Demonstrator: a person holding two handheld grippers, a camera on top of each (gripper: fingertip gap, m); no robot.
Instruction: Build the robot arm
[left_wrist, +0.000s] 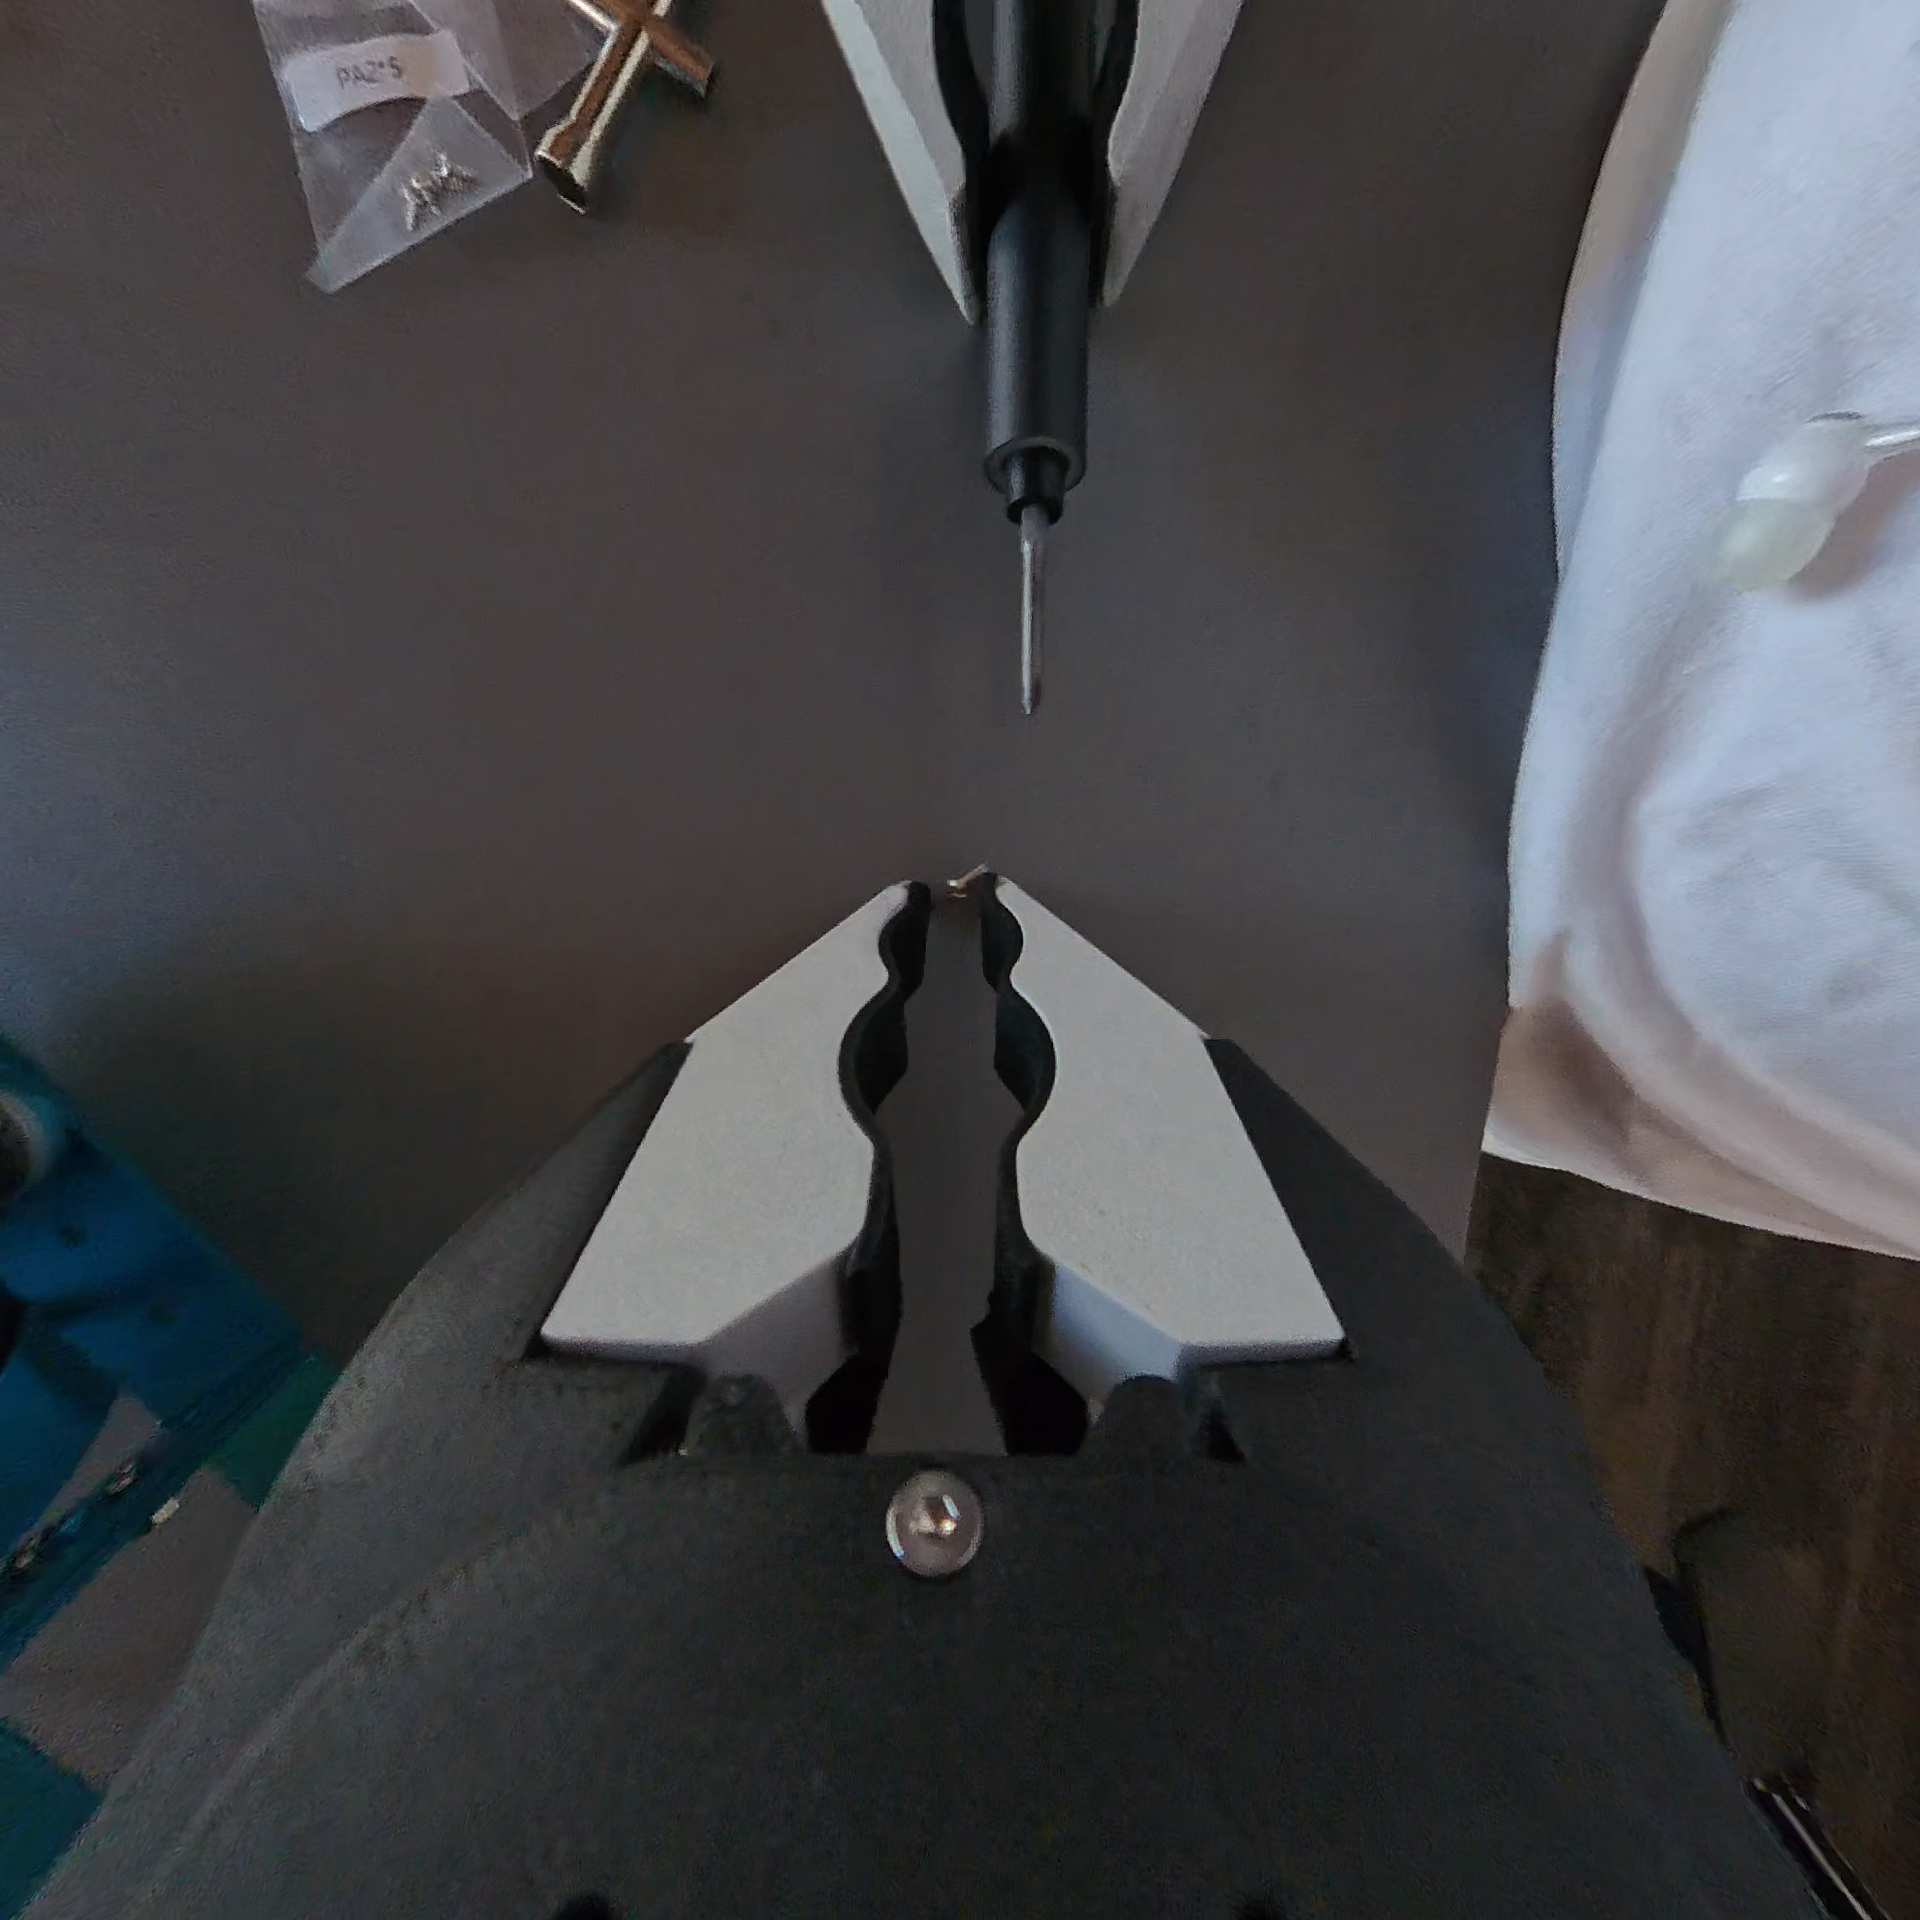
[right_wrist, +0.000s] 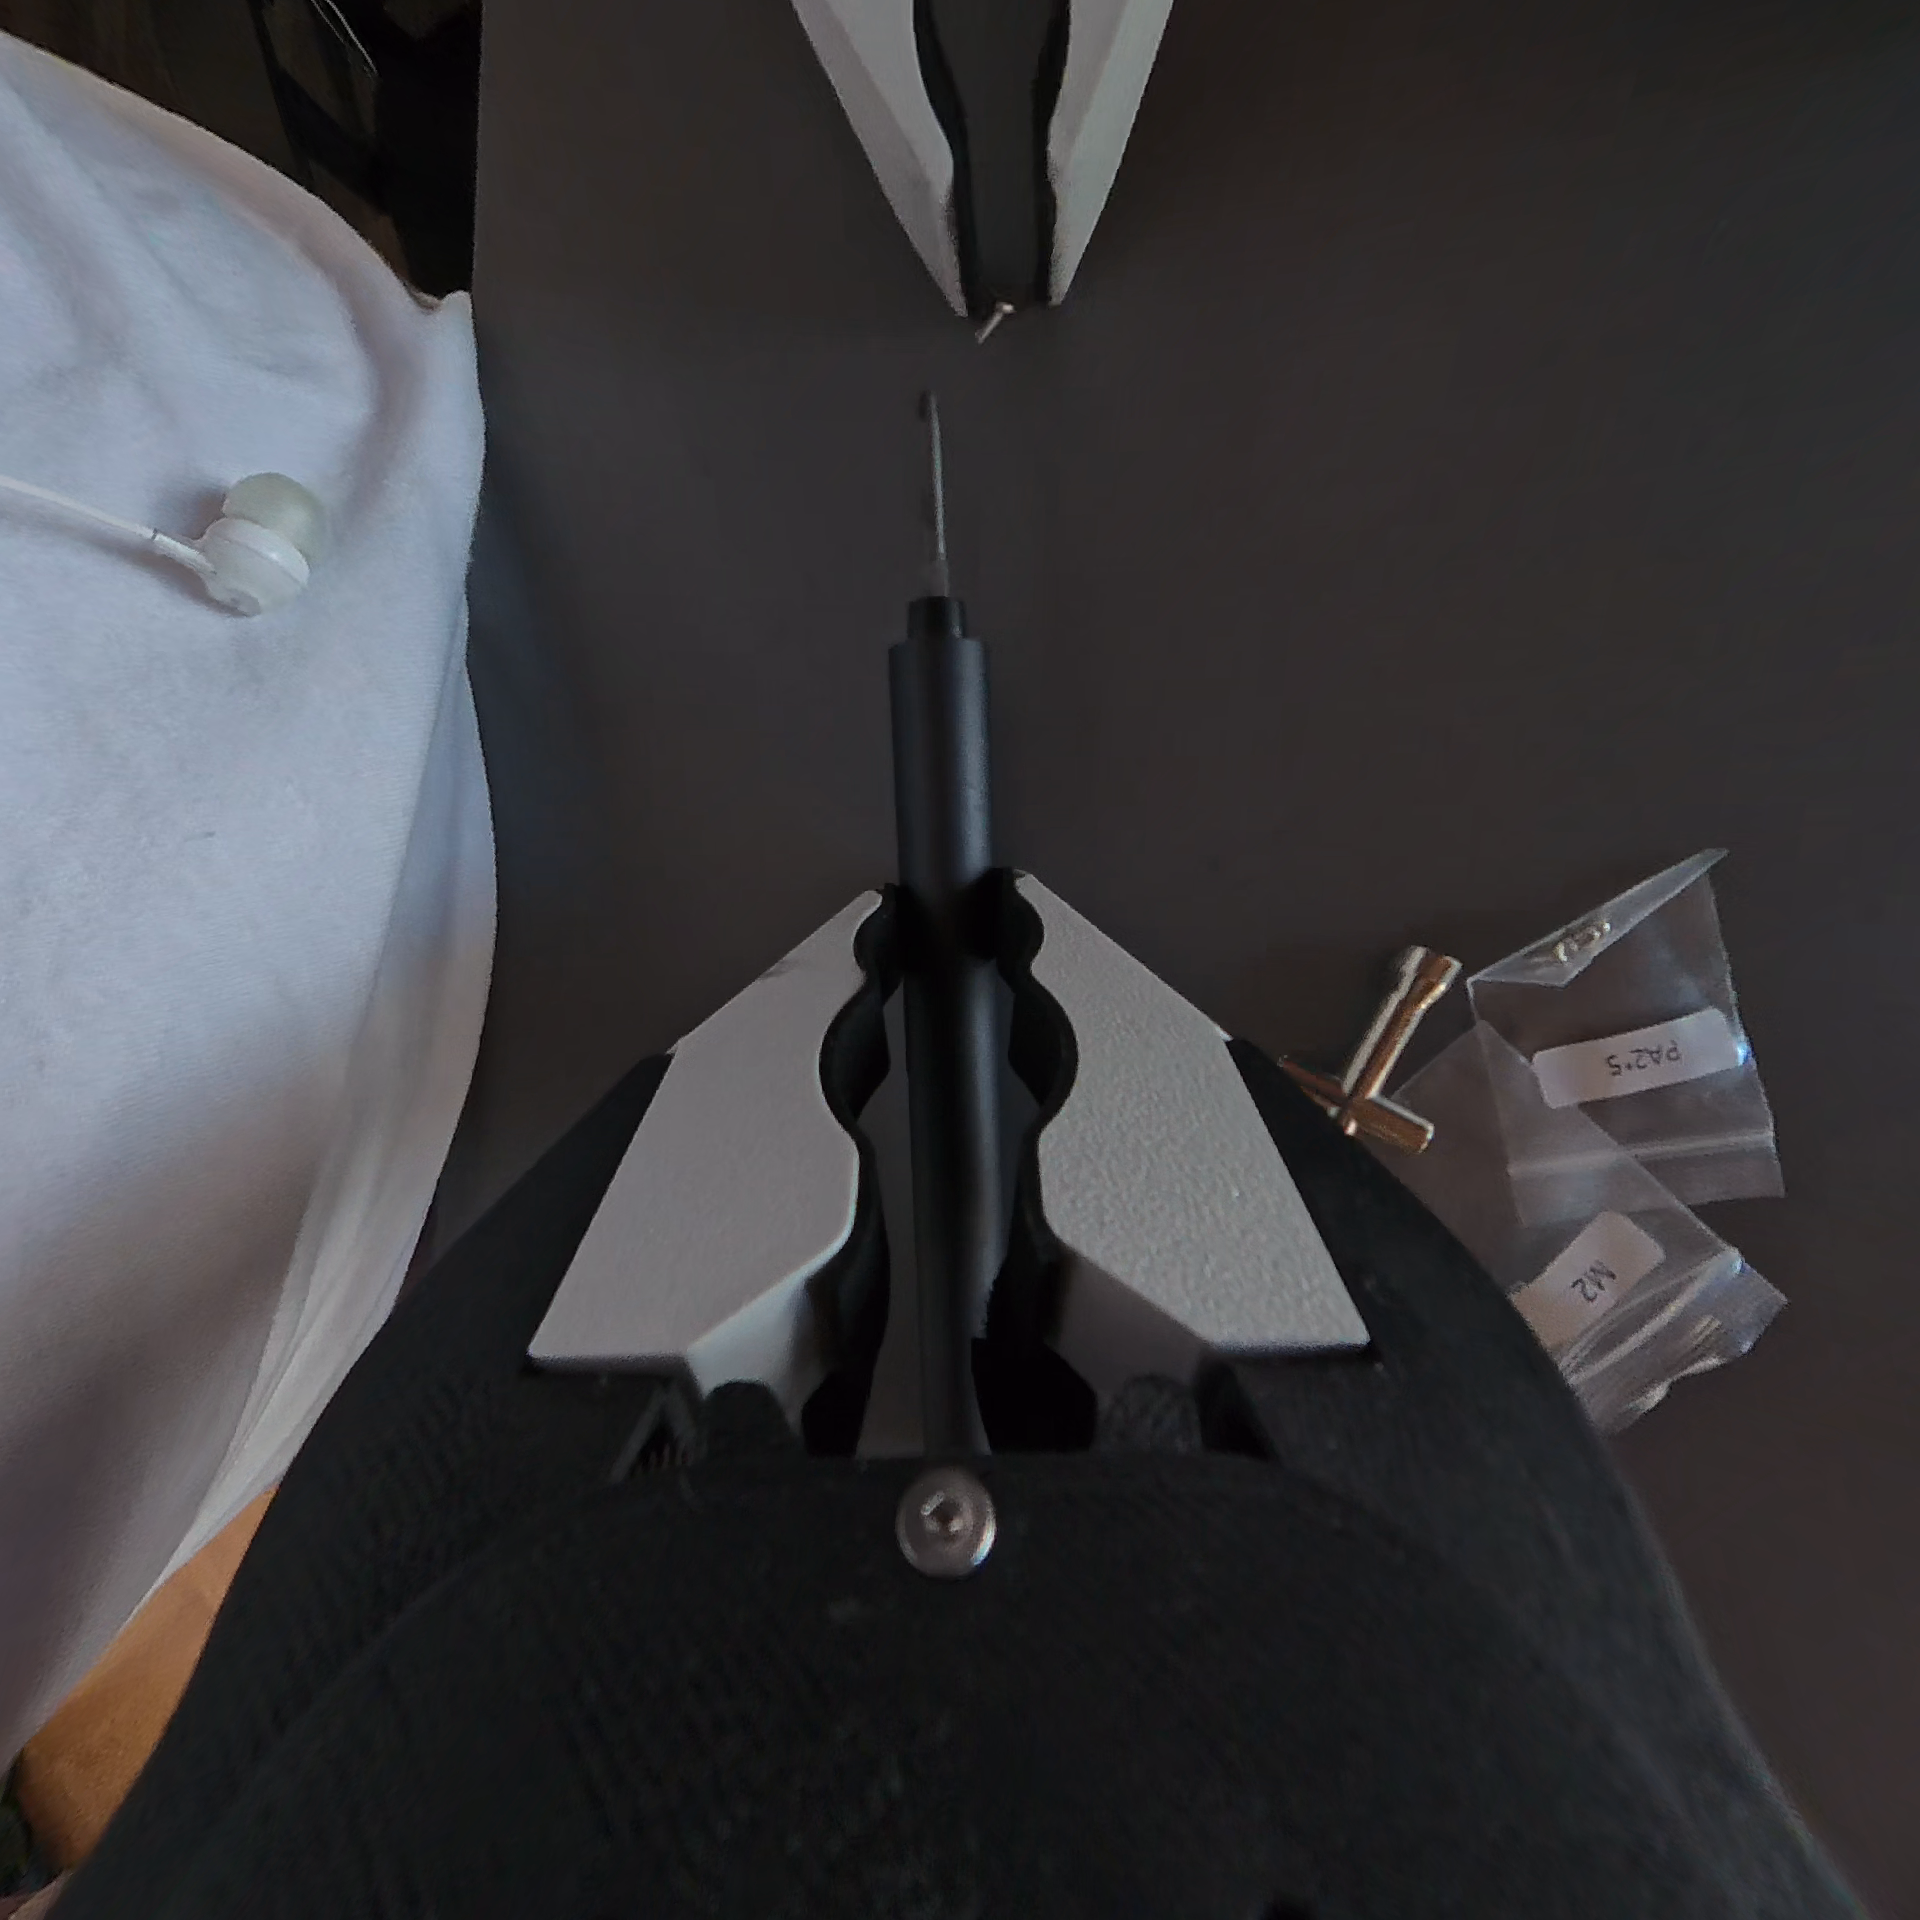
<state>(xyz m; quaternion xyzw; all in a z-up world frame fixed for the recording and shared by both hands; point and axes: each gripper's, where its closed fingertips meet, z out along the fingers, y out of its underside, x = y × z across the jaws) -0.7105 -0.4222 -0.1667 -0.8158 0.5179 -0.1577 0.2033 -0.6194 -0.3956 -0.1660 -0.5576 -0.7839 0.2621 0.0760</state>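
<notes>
My left gripper (left_wrist: 961, 888) is shut on a tiny silver screw (left_wrist: 964, 882) pinched at its fingertips, above a dark grey mat (left_wrist: 520, 623). My right gripper (right_wrist: 943, 894) is shut on a slim black screwdriver (right_wrist: 940, 831) whose thin metal bit points forward at the other gripper. In the left wrist view the screwdriver (left_wrist: 1031, 364) and right gripper (left_wrist: 1029, 301) come in from the top, the bit tip a short gap from the screw. In the right wrist view the left gripper (right_wrist: 1003, 307) holds the screw (right_wrist: 992, 324) just beyond the bit tip, slightly to its right.
Small clear plastic bags with white labels (left_wrist: 395, 135) and a metal cross-shaped key (left_wrist: 623, 83) lie on the mat; they also show in the right wrist view as bags (right_wrist: 1621, 1091) and key (right_wrist: 1371, 1049). A person's white shirt (right_wrist: 208, 831) with a white earbud (right_wrist: 260, 551) is at the side. My right fingertips sit around 10 centimeters from my left ones.
</notes>
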